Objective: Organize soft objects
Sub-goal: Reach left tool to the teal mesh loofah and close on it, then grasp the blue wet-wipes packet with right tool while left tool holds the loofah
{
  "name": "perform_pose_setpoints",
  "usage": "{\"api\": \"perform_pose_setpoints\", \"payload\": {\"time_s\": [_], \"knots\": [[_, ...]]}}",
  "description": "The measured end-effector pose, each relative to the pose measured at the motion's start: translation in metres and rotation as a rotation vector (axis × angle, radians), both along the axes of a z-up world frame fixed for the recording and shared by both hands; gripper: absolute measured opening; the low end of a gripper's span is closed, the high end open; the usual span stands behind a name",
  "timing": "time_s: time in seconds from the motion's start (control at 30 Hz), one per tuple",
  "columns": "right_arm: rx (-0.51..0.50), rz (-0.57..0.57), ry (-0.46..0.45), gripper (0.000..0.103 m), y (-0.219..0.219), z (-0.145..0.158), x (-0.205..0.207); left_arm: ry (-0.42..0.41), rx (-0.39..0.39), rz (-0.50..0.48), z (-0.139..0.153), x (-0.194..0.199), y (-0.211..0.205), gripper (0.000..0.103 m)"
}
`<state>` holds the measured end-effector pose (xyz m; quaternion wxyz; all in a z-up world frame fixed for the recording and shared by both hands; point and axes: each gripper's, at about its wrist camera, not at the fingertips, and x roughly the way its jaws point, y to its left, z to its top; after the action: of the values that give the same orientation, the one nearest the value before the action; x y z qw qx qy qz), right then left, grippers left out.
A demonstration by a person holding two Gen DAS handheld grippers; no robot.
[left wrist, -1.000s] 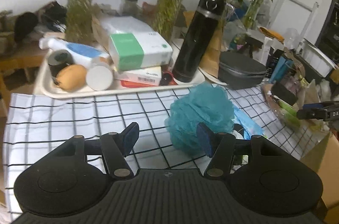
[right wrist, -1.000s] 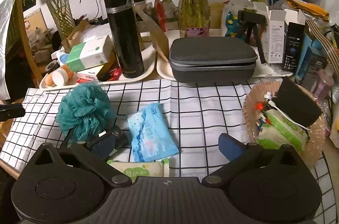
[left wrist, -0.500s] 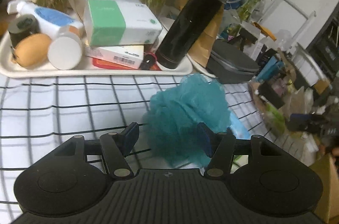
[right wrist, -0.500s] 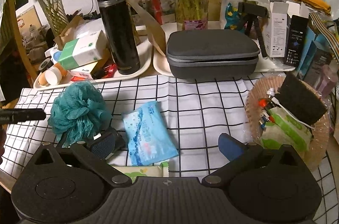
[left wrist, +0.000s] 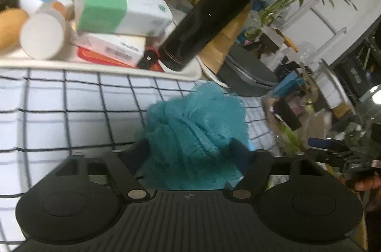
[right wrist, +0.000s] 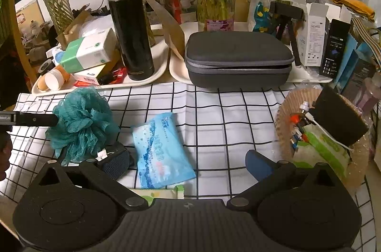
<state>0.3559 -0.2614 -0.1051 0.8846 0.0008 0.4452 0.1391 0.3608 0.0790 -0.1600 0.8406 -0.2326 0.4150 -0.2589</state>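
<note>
On the checked cloth (right wrist: 214, 113) a teal mesh puff (right wrist: 82, 123) lies beside a blue wipes pack (right wrist: 162, 151), the right tool (right wrist: 188, 161) standing wide open above them, gripping nothing.

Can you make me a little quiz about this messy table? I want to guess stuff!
1. True or false: the black flask stands on the checked cloth.
2. What sits between the left gripper fingers? A: grey case. B: teal pouf. C: green box.
3. Fill in: in the right wrist view, the blue wipes pack lies to the ____ of the teal pouf.

Key: 1 false, the black flask stands on a tray; 2 B; 3 right.
</note>
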Motion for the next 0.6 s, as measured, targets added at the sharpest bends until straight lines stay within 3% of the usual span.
{"api": "perform_pose_setpoints", "payload": {"time_s": [0.07,0.17,0.6], "knots": [[-0.007,0.003,-0.002,0.103,0.001,-0.001,0.001,0.007,-0.016,-0.007,-0.001,0.000,0.000,0.031],[-0.022,0.015,-0.008,0.103,0.003,-0.003,0.002,0.009,-0.002,-0.018,0.002,-0.001,-0.002,0.016],[-0.100,0.153,-0.042,0.103,0.021,-0.023,0.019,-0.086,0.082,0.012,0.029,-0.011,0.001,0.008]]}}
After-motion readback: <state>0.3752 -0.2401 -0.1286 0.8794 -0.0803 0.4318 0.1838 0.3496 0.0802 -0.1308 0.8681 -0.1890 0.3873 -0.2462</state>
